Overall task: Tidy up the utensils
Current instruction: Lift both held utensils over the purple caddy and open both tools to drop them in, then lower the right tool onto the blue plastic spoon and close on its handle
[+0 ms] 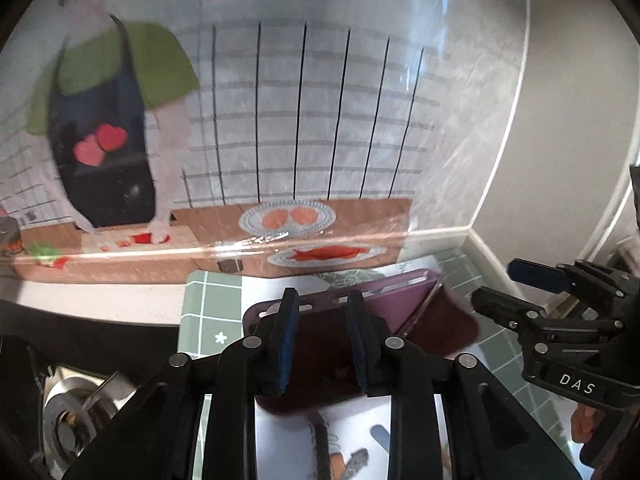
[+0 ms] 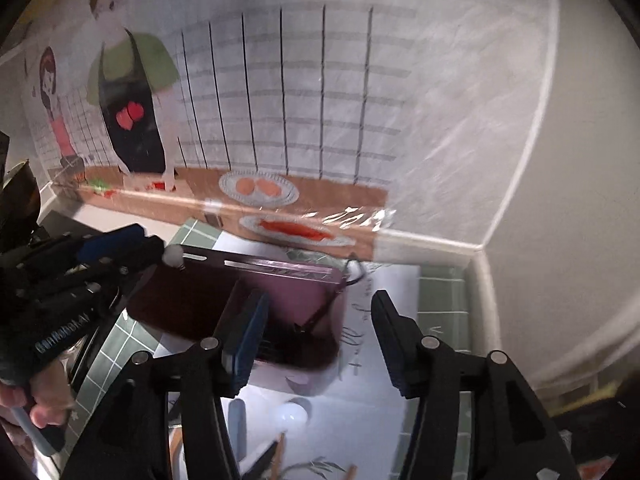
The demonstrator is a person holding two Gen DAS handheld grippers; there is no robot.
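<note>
A dark purple utensil box [image 1: 404, 304] sits on the white sheet near the back wall; it also shows in the right wrist view [image 2: 280, 292]. My left gripper [image 1: 324, 340] is half open, its fingers over the box's near left end, and I cannot tell whether they touch it. My right gripper [image 2: 316, 332] is open wide just in front of the box's right end. It appears in the left wrist view [image 1: 516, 284] at the right. Several utensils [image 2: 256, 432] lie on the sheet below the right gripper; a grey-handled one [image 1: 356, 460] shows in the left view.
A cartoon kitchen poster [image 2: 280, 100] covers the back wall. A green tiled mat [image 1: 208, 312] lies under the white sheet. A gas burner [image 1: 72, 412] is at the lower left. The wall corner [image 2: 480, 248] closes off the right side.
</note>
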